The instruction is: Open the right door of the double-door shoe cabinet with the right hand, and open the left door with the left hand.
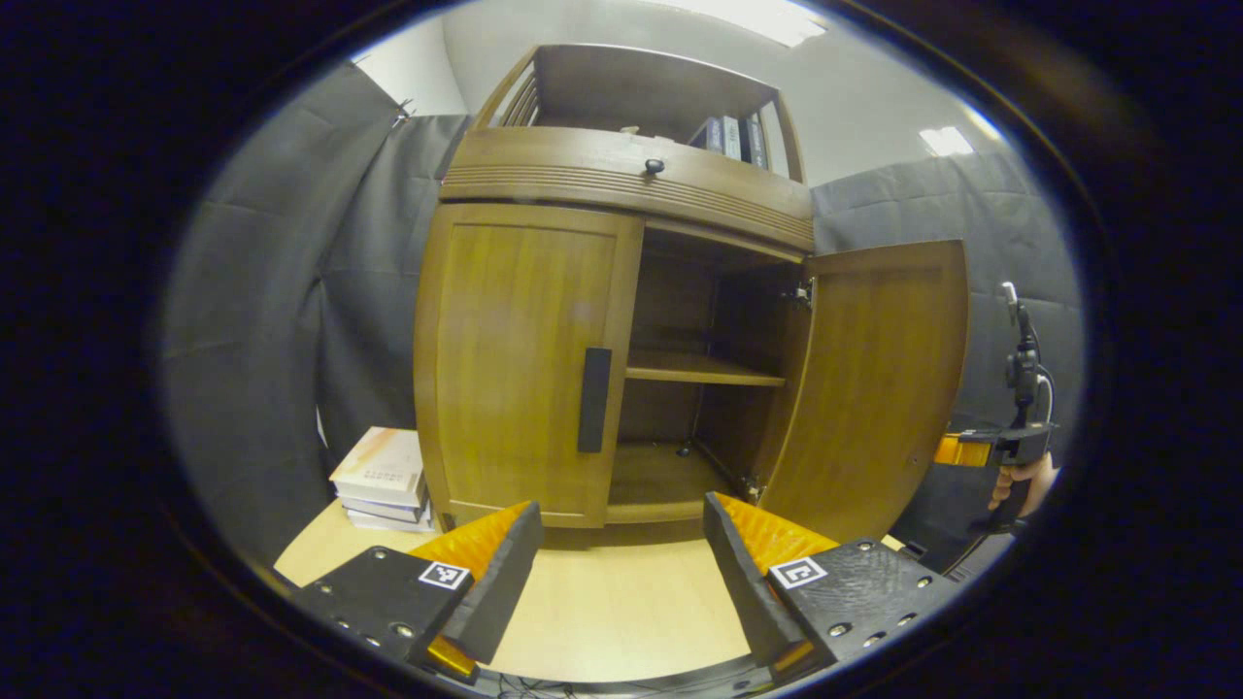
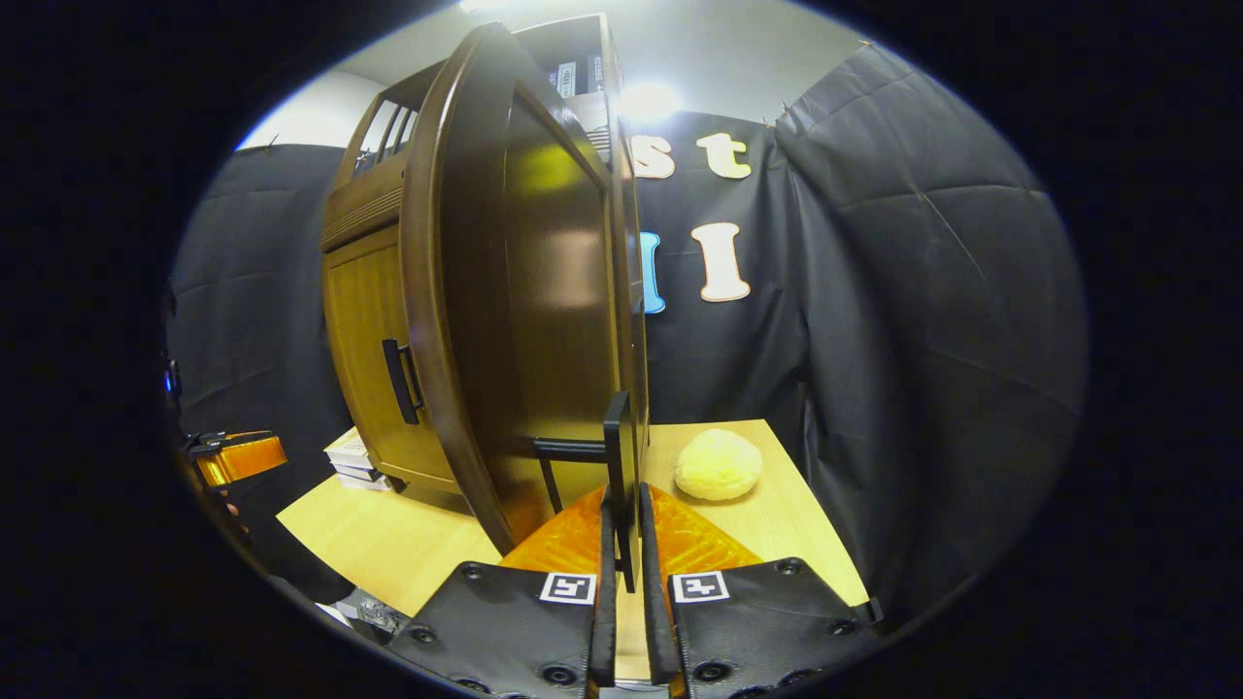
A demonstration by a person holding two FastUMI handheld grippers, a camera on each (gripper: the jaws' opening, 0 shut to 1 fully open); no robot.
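Left gripper view looks straight at the shoe cabinet (image 1: 621,291), which stands on a pale wooden table (image 1: 621,602). The cabinet's left door (image 1: 520,359) is closed, its dark vertical handle (image 1: 594,400) near the inner edge. The right door (image 1: 869,388) is swung wide open to the cabinet's right, so that an inner shelf (image 1: 699,369) and the cabinet floor show. The left gripper (image 1: 621,573) hovers over the table in front of the cabinet with its fingers spread wide apart, holding nothing and touching nothing. A stack of books (image 1: 382,481) lies on the table at the cabinet's left side. Beyond the open door's outer edge, a hand (image 1: 1020,481) holds the right gripper.

Right gripper view looks along the edge of the open right door (image 2: 524,311). The right gripper (image 2: 621,544) has its fingers drawn close together on either side of that door's dark handle (image 2: 617,456), clamped on it. The closed left door (image 2: 364,320) with its handle (image 2: 400,381) shows past the open one. A pale round lump (image 2: 719,464) rests on the table (image 2: 408,544) to the right of the cabinet.
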